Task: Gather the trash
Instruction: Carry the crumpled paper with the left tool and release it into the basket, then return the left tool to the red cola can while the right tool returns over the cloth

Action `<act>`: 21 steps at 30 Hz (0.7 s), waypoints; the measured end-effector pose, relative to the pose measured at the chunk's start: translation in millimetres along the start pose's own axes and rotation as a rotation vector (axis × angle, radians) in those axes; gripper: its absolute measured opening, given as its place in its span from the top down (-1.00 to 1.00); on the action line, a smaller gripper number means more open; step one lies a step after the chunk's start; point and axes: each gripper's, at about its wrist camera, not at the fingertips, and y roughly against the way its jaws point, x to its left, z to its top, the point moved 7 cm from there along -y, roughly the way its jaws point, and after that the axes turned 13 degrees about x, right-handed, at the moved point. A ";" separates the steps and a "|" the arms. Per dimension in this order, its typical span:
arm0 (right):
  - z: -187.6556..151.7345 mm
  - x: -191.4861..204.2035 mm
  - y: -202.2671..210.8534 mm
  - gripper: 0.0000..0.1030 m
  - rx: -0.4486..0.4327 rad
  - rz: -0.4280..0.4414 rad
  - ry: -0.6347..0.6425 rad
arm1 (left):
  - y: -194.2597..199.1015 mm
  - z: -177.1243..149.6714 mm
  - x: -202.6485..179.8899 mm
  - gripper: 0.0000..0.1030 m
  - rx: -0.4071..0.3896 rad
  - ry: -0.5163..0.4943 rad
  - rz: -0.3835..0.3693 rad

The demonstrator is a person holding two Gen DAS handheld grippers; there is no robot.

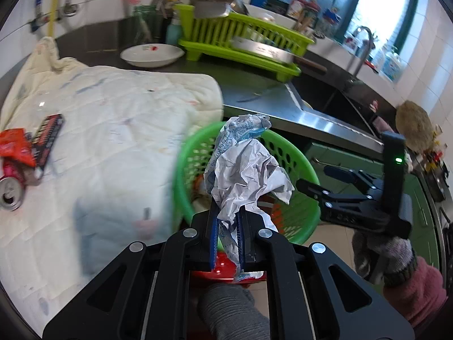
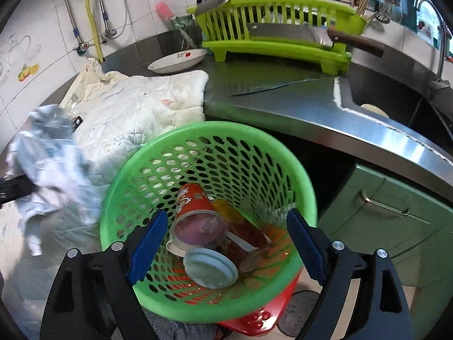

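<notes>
My left gripper (image 1: 228, 226) is shut on a crumpled white and blue paper wrapper (image 1: 243, 170) and holds it over the near rim of the green perforated basket (image 1: 195, 153). The wrapper shows blurred at the left of the right wrist view (image 2: 48, 164). My right gripper (image 2: 223, 243) is open and empty, its jaws spread above the basket (image 2: 158, 147). Inside lie a red cup (image 2: 195, 206) and a white lid (image 2: 211, 267). A crushed can (image 1: 10, 191) and a red wrapper (image 1: 17, 147) lie on the white quilted cloth (image 1: 113, 119).
A lime dish rack (image 2: 277, 31) with a cleaver (image 2: 288, 32) stands at the back. A white plate (image 2: 177, 59) sits beside it. A knife (image 2: 271, 86) lies on the steel counter. The sink (image 2: 396, 96) is at the right, green cabinets (image 2: 396, 226) below.
</notes>
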 end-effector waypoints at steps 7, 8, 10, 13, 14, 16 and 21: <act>-15.7 -15.7 31.8 -0.64 -0.051 -0.018 -0.005 | -42.5 11.5 -28.6 0.79 0.067 -0.028 -0.032; -17.3 -17.7 35.3 -0.64 -0.057 -0.019 -0.008 | -48.3 13.9 -32.1 0.78 0.078 -0.028 -0.044; -21.0 -21.6 42.6 -0.65 -0.071 -0.016 -0.016 | -58.2 17.0 -37.8 0.76 0.087 -0.029 -0.058; -26.4 -27.3 50.4 -0.65 -0.083 -0.013 -0.029 | -69.3 21.0 -48.0 0.75 0.087 -0.041 -0.077; -28.7 -28.7 52.8 -0.65 -0.086 -0.010 -0.033 | -72.0 21.2 -50.0 0.69 0.091 -0.043 -0.081; -30.0 -29.7 54.9 -0.65 -0.090 -0.009 -0.037 | -78.3 21.4 -54.9 0.51 0.099 -0.042 -0.097; -34.5 -30.2 57.4 -0.65 -0.093 -0.002 -0.048 | -80.7 16.2 -51.7 0.24 0.102 -0.031 -0.089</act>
